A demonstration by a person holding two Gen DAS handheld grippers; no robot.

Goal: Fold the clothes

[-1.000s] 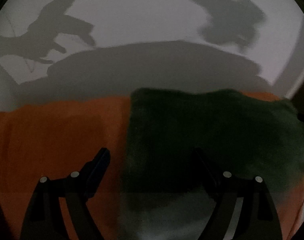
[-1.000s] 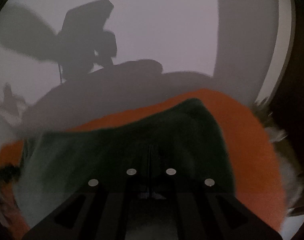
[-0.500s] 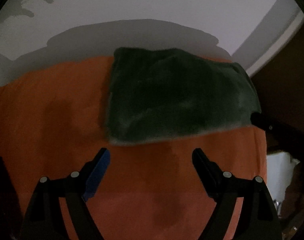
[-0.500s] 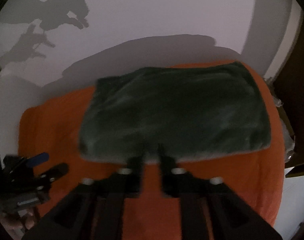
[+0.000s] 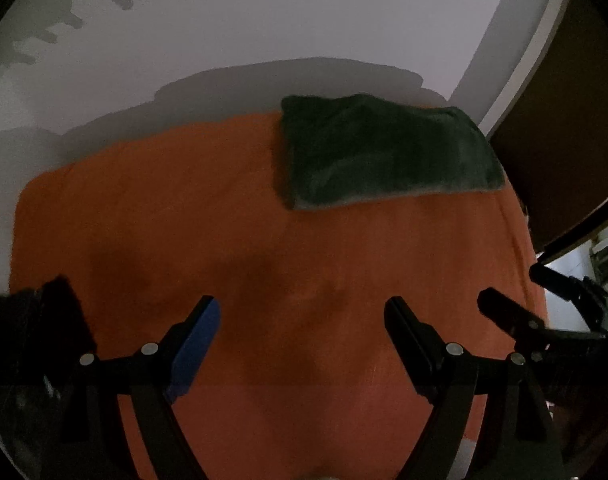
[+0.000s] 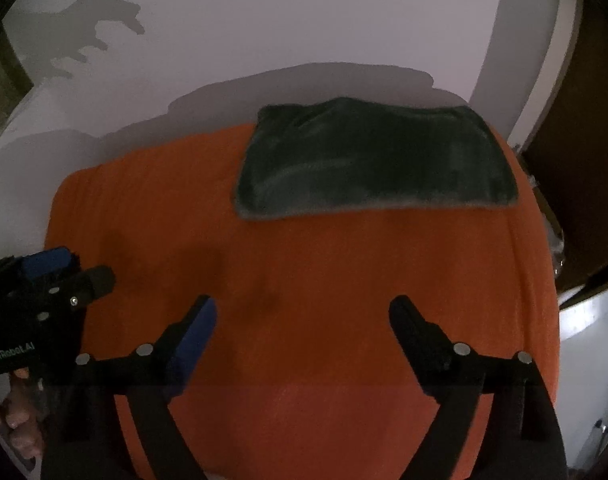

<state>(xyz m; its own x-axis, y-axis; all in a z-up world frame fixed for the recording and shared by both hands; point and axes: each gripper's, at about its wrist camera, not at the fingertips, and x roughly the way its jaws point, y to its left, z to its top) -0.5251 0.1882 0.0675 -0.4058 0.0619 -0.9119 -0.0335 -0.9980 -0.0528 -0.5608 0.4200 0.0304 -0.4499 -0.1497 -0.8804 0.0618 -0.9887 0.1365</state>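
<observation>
While the dark green, plush, folded rectangle of cloth (image 6: 377,158) lies flat at the far right part of the orange fabric-covered surface (image 6: 343,288), both grippers hang above the near, bare part of that surface, well apart from it. The left gripper (image 5: 300,320) has its black jaws spread wide with nothing between them, one pad faced in blue. The right gripper (image 6: 302,316) is opening, its jaws already wide, and nothing sits between them either; only orange fabric shows in the gap.

The fold looks finished, judging by the tidy edges and the single compact shape.

The risks from here are few but real. The green piece sits close to the far right edge of the surface, so a careless pass of either gripper near it could nudge it over or drag a layer open, since plush fabric catches easily on a pad. The two grippers are also near each other, each visible at the side of the other's view, so a quick sideways move could knock them together. The dim light makes the cloth's layered edges hard to judge.
</observation>
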